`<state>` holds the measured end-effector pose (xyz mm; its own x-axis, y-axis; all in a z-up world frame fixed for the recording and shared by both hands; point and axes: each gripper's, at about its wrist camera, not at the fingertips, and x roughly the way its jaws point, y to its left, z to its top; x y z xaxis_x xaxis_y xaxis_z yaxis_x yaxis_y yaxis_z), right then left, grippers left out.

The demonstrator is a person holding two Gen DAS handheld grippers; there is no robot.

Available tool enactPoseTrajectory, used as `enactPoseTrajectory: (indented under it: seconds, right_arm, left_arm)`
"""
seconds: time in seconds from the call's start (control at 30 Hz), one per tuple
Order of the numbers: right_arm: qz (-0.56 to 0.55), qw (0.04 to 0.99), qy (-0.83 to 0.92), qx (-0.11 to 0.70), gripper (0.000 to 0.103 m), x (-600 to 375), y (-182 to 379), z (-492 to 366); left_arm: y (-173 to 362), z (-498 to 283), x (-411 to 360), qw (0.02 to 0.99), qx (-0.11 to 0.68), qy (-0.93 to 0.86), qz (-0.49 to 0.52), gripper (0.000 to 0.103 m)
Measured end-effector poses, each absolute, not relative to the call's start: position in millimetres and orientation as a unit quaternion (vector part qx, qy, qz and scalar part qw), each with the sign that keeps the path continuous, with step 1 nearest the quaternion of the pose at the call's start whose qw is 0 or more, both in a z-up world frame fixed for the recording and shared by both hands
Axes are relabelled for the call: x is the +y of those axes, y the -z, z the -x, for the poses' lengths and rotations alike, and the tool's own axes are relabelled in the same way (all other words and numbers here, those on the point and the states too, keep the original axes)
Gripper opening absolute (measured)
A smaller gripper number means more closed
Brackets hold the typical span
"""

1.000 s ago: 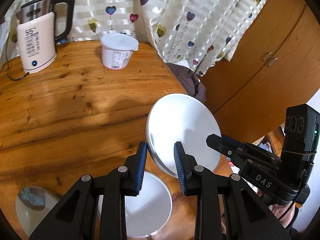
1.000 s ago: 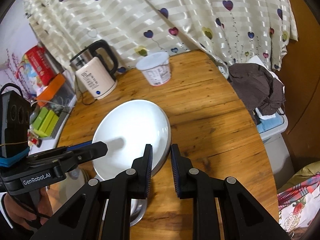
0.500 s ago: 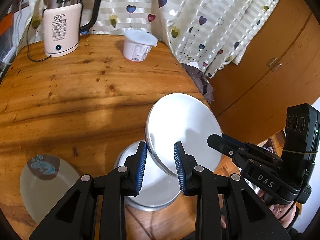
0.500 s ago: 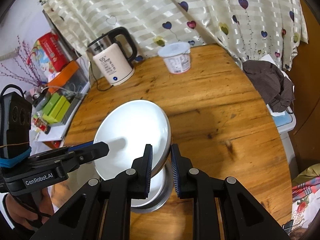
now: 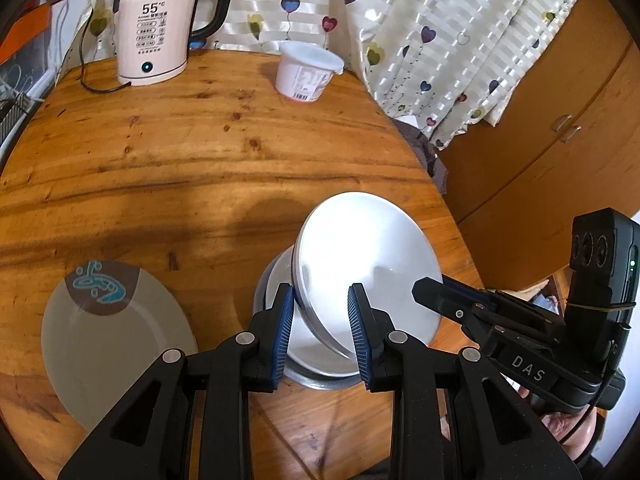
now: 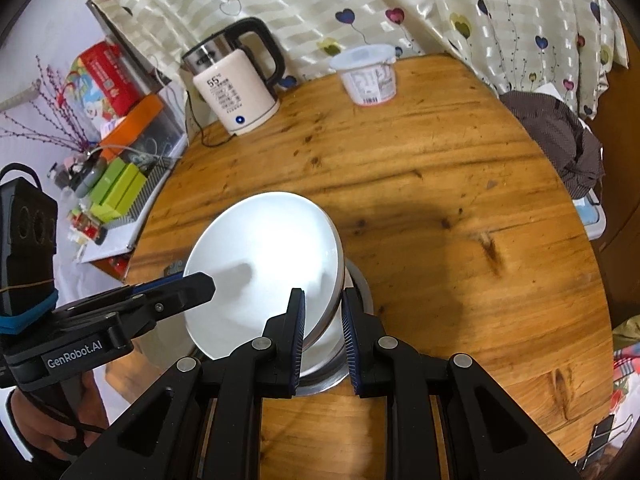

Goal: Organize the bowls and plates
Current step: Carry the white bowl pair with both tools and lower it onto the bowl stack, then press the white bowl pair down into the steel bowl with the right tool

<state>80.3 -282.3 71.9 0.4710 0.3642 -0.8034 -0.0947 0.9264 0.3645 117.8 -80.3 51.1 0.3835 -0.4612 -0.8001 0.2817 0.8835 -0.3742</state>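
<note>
White plate [image 5: 372, 264] tilted, held above metal bowl [image 5: 320, 372] on wooden table [image 5: 200, 160]. Left gripper [image 5: 320, 320]: fingers narrowed onto plate's near rim. Right gripper [image 6: 322, 324]: fingers pinch the opposite rim. Grey plate [image 5: 112, 344] with blue motif lies flat to the left, apart from bowl. Kettle [image 5: 156, 28], tub [image 5: 308, 72] at table's far edge.

A grey plate [image 5: 116, 344] with a brown-and-teal patch at its 12 o'clock lies on the orange-brown wooden table [image 5: 200, 160]; the curtain [image 6: 400, 4] bears coloured hearts on cream stripes.
</note>
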Motion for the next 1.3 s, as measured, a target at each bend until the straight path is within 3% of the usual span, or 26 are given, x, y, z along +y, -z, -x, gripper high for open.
enactPoseTrajectory:
  seconds: [0.7, 1.3]
  right_arm:
    - [-0.112, 0.835, -0.139, 0.521, 0.018, -274, -51, -86]
    - [-0.104, 0.837, -0.14, 0.519, 0.02, -271, -51, -86]
  left_arm:
    - [-21, -115, -78, 0.817, 0.531, 0.204, 0.092, 0.029]
    - [-26, -112, -72, 0.825, 0.511, 0.215, 0.109, 0.029]
